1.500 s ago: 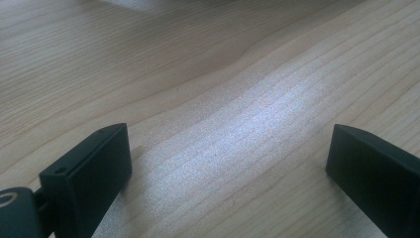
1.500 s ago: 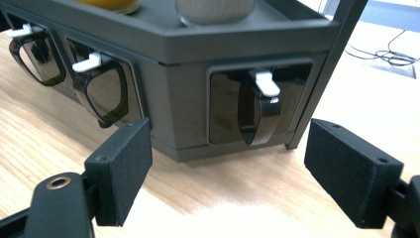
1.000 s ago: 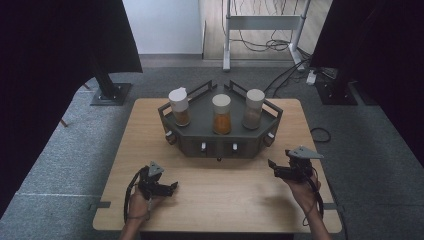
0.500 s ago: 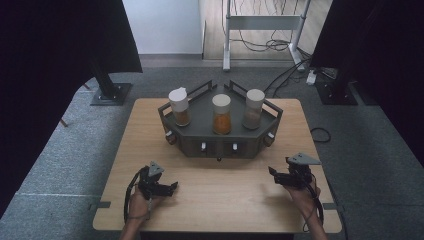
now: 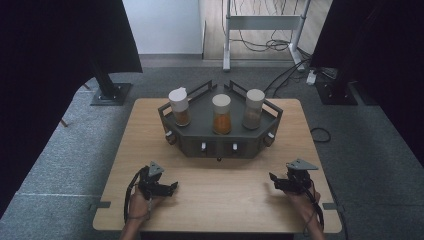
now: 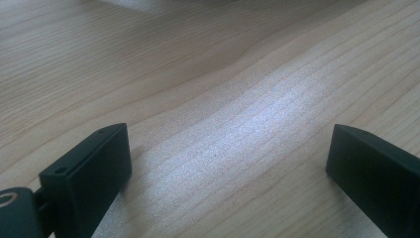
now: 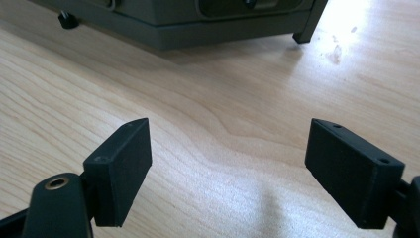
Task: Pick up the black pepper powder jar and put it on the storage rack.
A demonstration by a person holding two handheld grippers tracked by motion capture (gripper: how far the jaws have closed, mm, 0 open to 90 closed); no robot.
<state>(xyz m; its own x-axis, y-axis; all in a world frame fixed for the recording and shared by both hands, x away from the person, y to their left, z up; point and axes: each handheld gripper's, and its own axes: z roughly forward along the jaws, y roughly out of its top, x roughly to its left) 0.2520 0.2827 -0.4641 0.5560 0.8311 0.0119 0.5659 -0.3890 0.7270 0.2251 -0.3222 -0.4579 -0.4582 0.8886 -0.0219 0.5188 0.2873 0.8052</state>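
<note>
Table of pale wood carries a dark grey angular rack at 12 o'clock from the person, well apart from both grippers. Three jars stand upright in rack: left jar with brown contents at 11, middle jar with orange contents at 12, right jar with greyish-brown contents at 1. All three have pale lids. Small knobs sit along rack's front face.

Left gripper sits at 7 o'clock on the near table edge, held in left hand, jaws pointing toward 3. Left gripper view: jaws spread wide, nothing between them, bare wood grain below.

Right gripper sits at 5 o'clock, held in right hand, jaws pointing toward 9, grey three-cornered plate on top. Right gripper view: jaws apart, nothing gripped, bare wood between the pads; rack's lower front edge runs across the top of that view, with a small foot knob at upper left.

Neither gripper touches rack or jars. Grippers face each other across the near strip of table.
</note>
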